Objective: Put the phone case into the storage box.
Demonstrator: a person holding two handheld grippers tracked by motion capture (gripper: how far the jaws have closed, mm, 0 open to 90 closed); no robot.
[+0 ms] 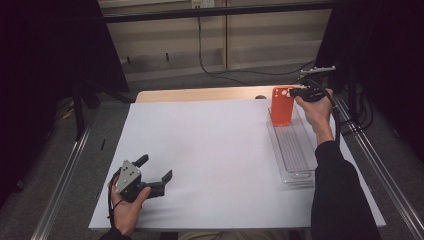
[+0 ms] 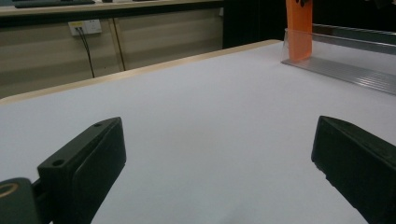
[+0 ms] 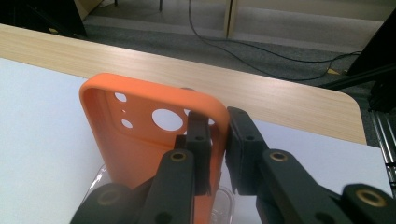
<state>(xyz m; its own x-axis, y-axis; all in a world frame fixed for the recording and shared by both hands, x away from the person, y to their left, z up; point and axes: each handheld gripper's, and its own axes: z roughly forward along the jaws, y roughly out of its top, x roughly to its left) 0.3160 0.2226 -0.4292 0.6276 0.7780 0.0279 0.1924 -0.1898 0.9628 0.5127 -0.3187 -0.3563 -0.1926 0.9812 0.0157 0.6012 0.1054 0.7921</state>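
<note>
Orange phone case (image 1: 282, 106), one of it, stands upright at the far right of the table, its lower end inside the far end of the single clear plastic tray (image 1: 295, 150), and I have it pinched by its right edge in my right gripper (image 1: 296, 92). In the right gripper view the two black jaws clamp that edge, one inside the case (image 3: 140, 140) and one outside, and I count one large round hole and two small ones in its back; a further opening sits behind the jaw, so I cannot make out its shape. My left gripper (image 1: 155, 172) rests at the near left on the white sheet (image 1: 210, 160), jaws spread wide with nothing between them, as the left gripper view confirms. From there the case (image 2: 299, 30) is cut off at the top edge and the tray (image 2: 345, 70) runs out of frame to the right. One wooden tabletop (image 1: 200, 94) shows as a strip beyond the sheet. From above, my right sleeve (image 1: 340, 200) covers the tray's near right corner.
</note>
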